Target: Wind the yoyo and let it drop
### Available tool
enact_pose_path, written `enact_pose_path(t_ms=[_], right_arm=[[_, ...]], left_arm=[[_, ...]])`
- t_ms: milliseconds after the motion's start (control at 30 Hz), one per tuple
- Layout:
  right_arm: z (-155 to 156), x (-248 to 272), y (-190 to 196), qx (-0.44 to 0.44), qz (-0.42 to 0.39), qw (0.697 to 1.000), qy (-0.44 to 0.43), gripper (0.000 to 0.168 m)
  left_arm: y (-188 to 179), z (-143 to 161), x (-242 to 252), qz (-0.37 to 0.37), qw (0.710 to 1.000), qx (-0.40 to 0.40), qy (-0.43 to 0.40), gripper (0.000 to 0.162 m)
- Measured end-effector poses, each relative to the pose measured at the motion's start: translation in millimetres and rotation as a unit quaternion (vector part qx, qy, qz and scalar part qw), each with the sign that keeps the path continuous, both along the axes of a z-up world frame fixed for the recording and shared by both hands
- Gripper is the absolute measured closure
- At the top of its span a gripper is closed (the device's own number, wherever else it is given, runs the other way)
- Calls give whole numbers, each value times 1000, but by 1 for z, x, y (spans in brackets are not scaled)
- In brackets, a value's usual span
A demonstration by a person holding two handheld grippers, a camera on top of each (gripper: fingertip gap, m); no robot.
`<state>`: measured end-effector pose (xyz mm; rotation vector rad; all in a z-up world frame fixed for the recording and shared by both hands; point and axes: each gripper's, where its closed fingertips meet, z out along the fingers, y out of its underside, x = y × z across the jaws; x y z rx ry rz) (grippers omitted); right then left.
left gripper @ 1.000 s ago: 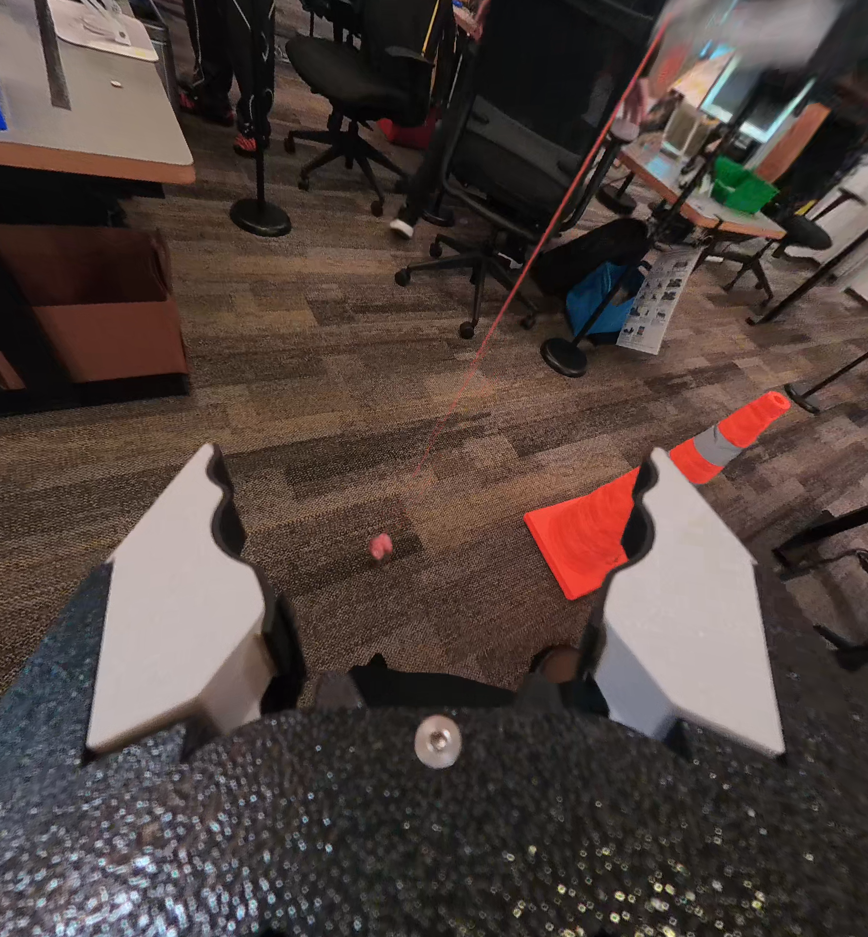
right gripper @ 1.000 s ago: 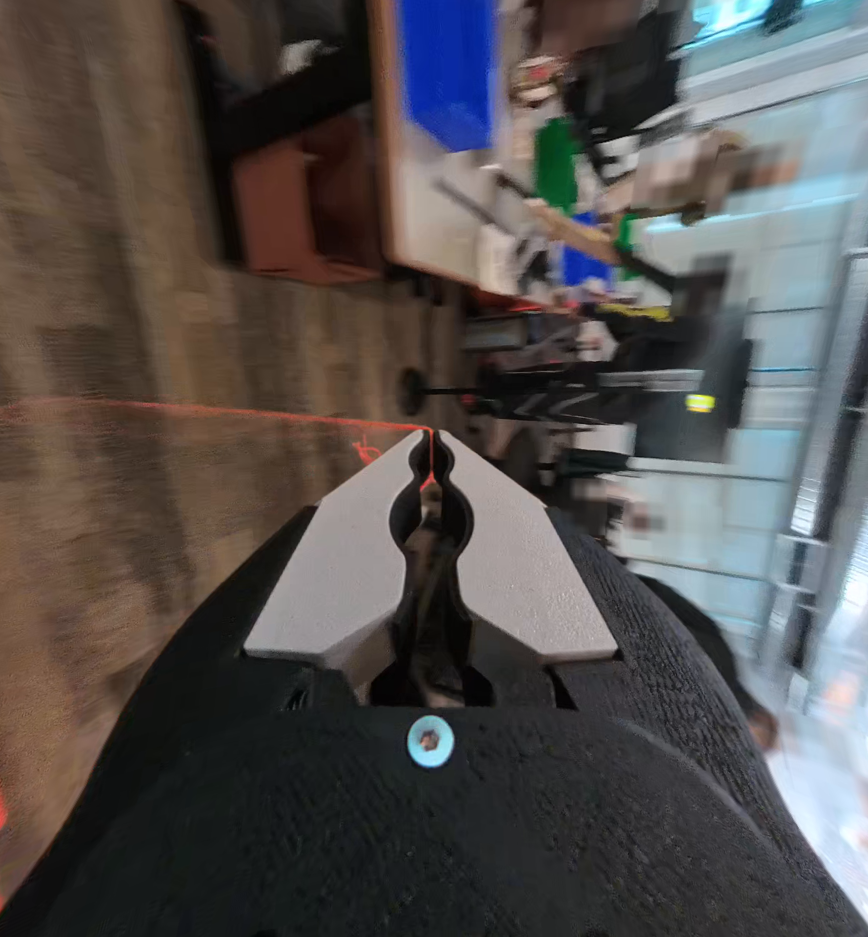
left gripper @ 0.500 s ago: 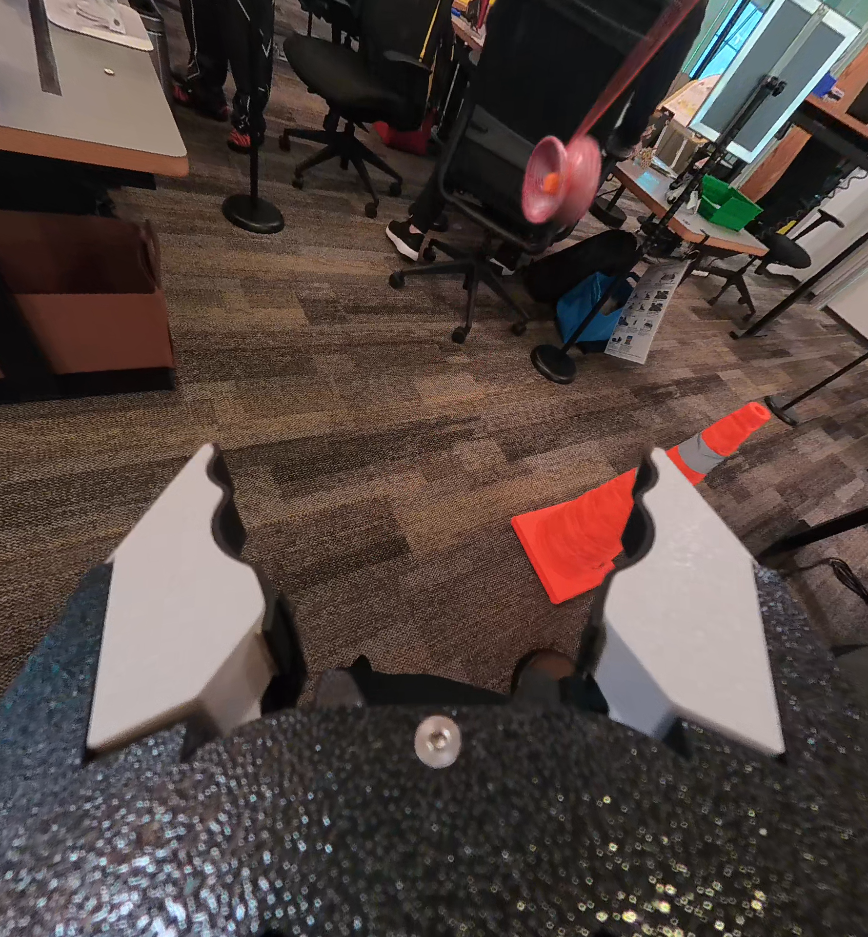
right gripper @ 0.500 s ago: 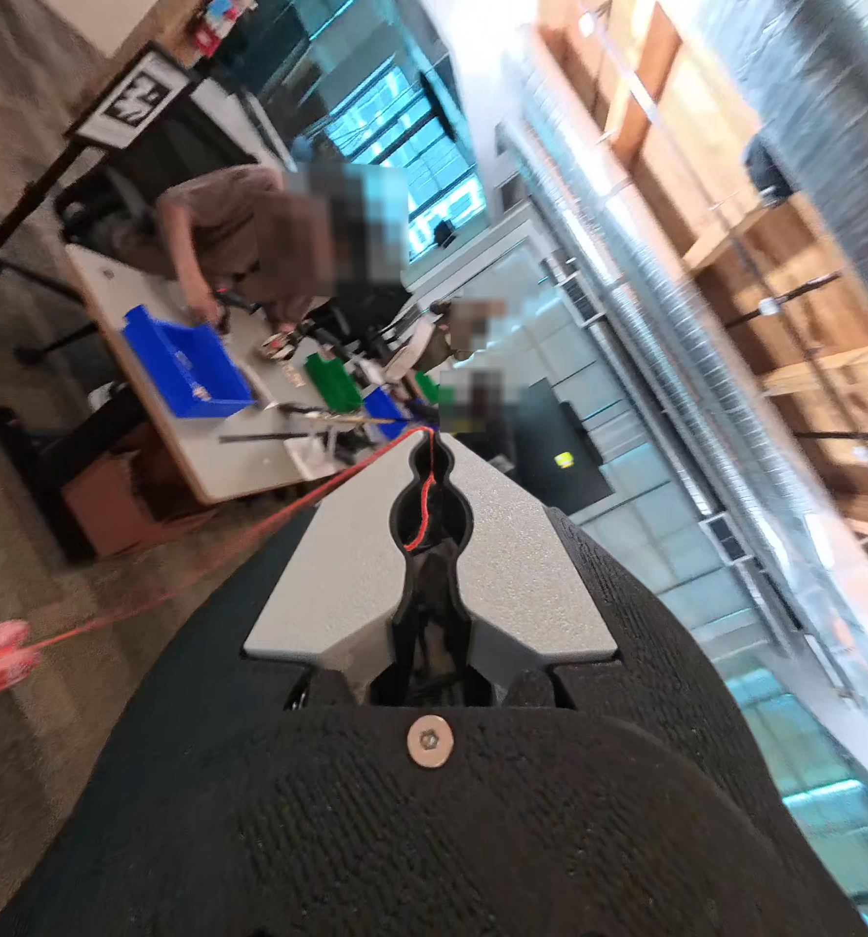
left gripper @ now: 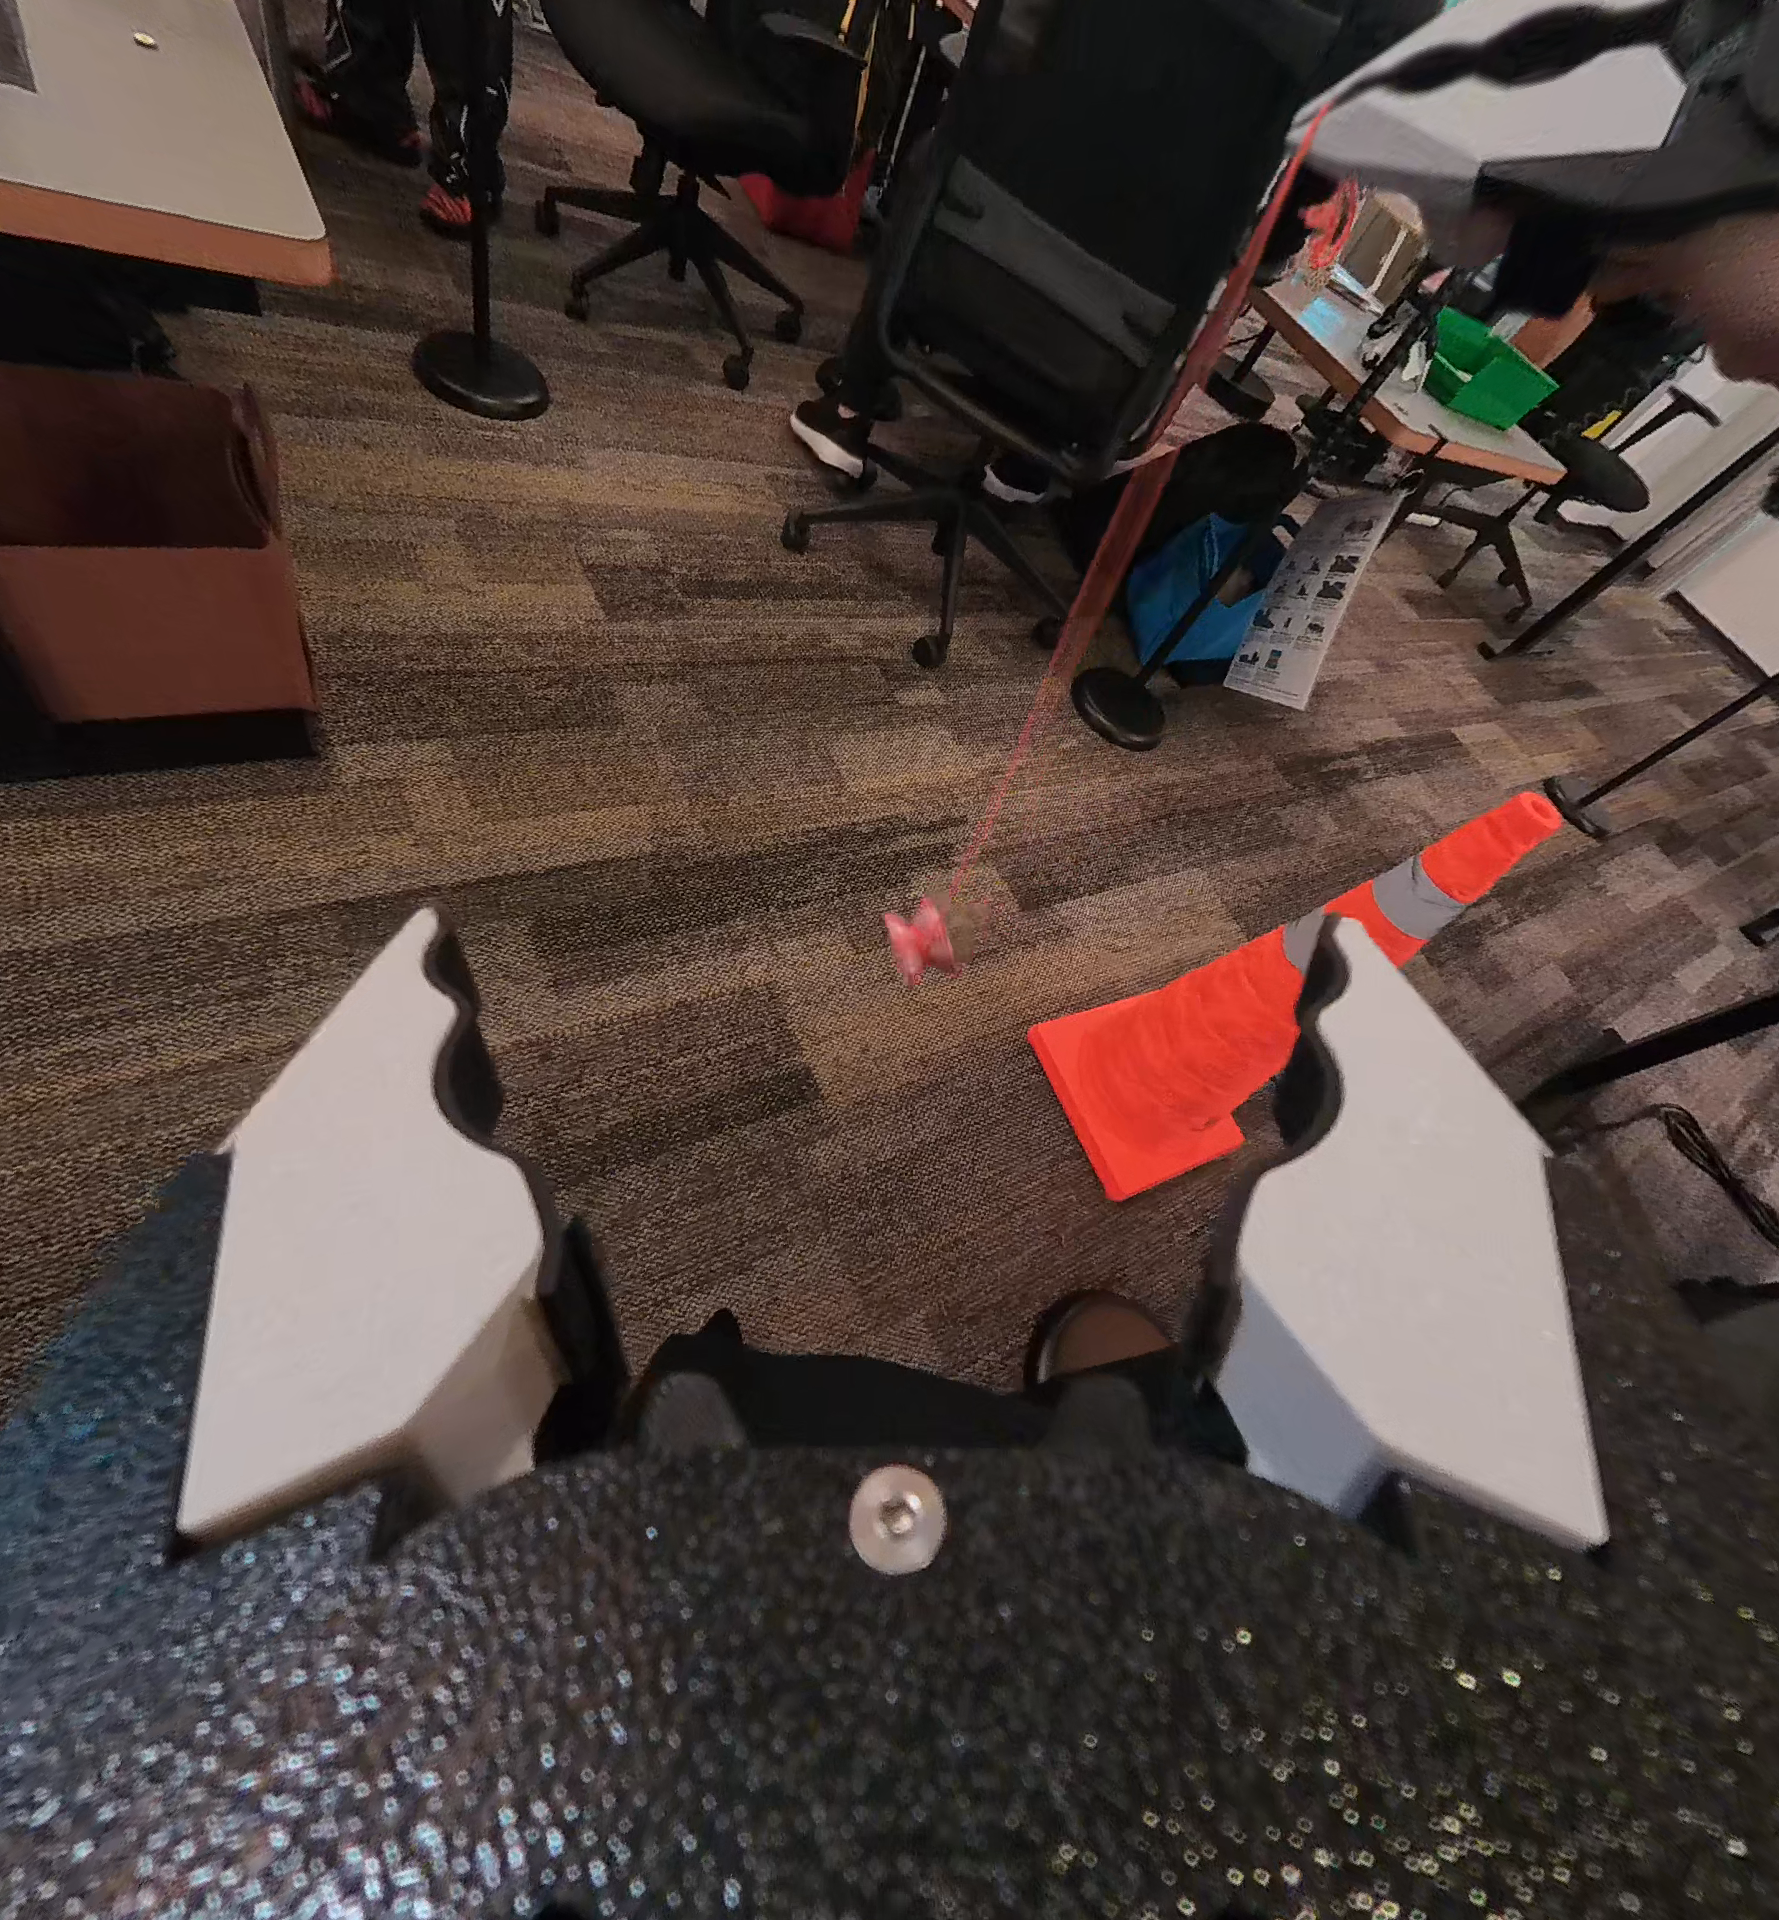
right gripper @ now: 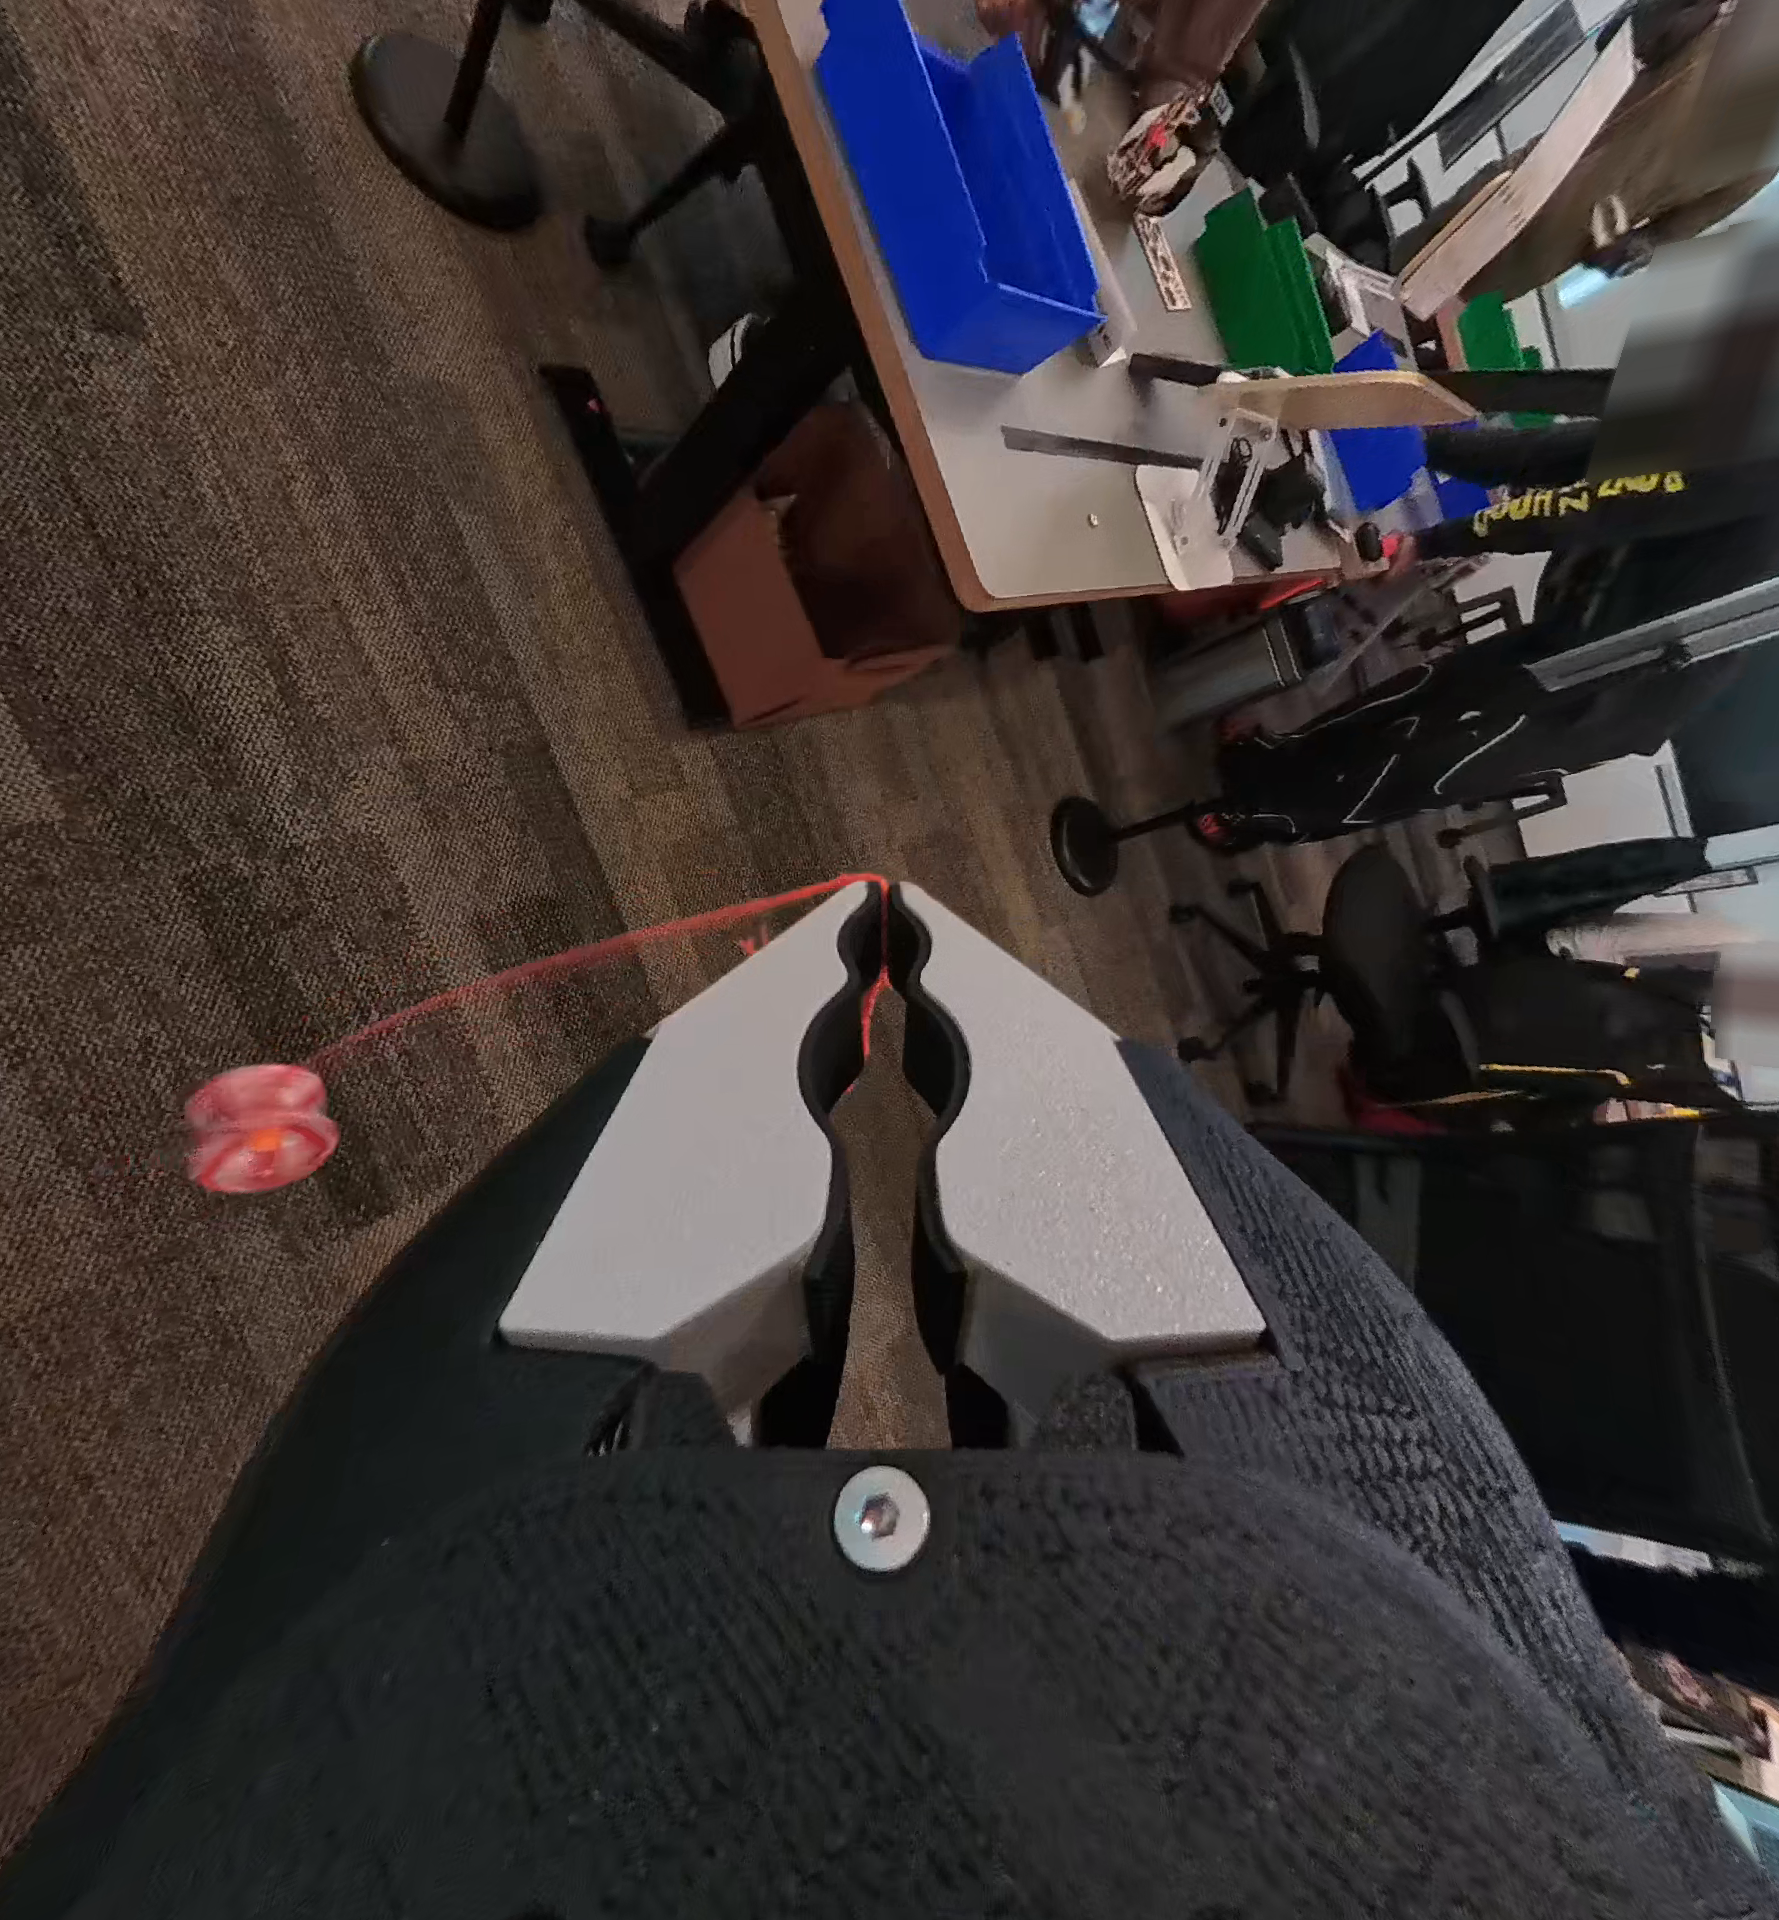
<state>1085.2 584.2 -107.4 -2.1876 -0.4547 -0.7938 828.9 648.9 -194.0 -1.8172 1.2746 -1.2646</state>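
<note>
Pink yoyo hangs blurred on a red string above the carpet.

Near the lens, the left claw stands wide open and empty, its fingers well apart over the floor; the far finger hides part of the orange cone. The right claw is closed, tips pinching the string, which runs down to the yoyo below. In the left view the right claw shows blurred and cut off at the top corner, and the yoyo's detail is hard to make out. Farther off, a desk carries a blue bin.
</note>
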Motion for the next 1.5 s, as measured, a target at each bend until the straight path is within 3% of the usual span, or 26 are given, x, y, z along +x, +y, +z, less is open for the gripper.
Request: enact_pose_path(t_ms=[100,200,300,400,433,500,600,767,967,1100,1167,1200,1233,1267,1300,1400,1500], right_arm=[[26,4,5,10,8,1000,-24,168],[100,7,10,49,17,996,-66,168],[229,10,2,121,7,975,-186,168],[411,-21,-49,327,-15,912,-249,168],[456,-42,-72,386,-2,884,-263,168],[507,-72,-100,421,4,854,-305,168],[523,-93,-100,397,22,854,-337,168],[511,-84,-77,327,19,875,-357,168],[516,-68,-64,298,7,888,-350,168],[518,-75,-59,308,24,900,-309,168],[521,-81,-60,312,27,895,-318,168],[523,-85,-60,315,28,892,-322,168],[525,-89,-60,319,34,893,-317,168],[527,-93,-61,323,40,894,-308,168],[527,-97,-61,326,46,895,-300,168],[531,-104,-65,332,54,895,-292,168],[530,-107,-67,332,64,899,-277,168]], left_arm=[[-5,-7,-1,-6,1000,-6,9,11],[-13,-10,1,-14,1000,-21,9,11],[-22,-16,5,-23,999,-30,8,11],[-32,-22,12,-41,999,-33,15,11],[-35,-21,15,-45,998,-33,13,11],[-41,-15,24,-54,998,-30,4,11],[-47,-1,37,-68,997,-15,-15,11],[-67,32,64,-92,993,9,-74,9],[-120,110,109,-142,968,50,-199,4],[-173,186,127,-239,927,-1,-289,4],[-207,196,132,-331,903,-57,-270,5],[-218,190,134,-359,897,-66,-250,17],[-224,181,139,-368,898,-64,-232,40],[-229,171,142,-378,898,-60,-216,74],[-235,165,141,-394,891,-68,-213,95],[-240,171,138,-410,870,-132,-240,126],[-225,176,143,-384,876,-120,-265,139]])
